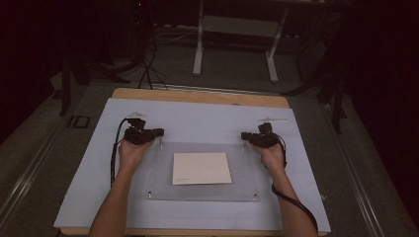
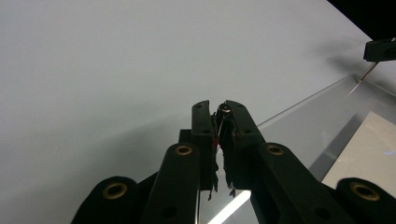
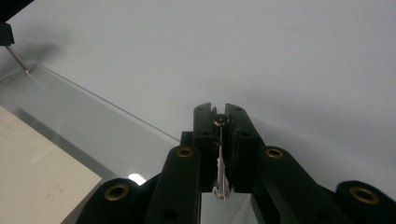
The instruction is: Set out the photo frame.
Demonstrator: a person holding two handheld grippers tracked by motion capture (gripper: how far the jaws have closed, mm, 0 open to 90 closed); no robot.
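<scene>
Two grippers are working the far corners of the clear acrylic sheet (image 1: 201, 190). Your left gripper (image 2: 219, 112) is clamping its jaws on a thin metal pin (image 2: 225, 110) standing at the sheet's far-left corner. Your right gripper (image 3: 220, 112) is clamping likewise on the pin (image 3: 221, 120) at the far-right corner. Between your tools, nearer you, a cream paper (image 1: 201, 168) is lying under or on the sheet; which, you cannot tell. Everything is resting on the pale blue mat (image 1: 207, 118).

The only legible mark is "ID" in pale letters on the floor (image 1: 79, 121) left of the surface (image 1: 197, 118). The white sheet (image 1: 201, 168) carries faint print near its lower left corner, too small to read.
</scene>
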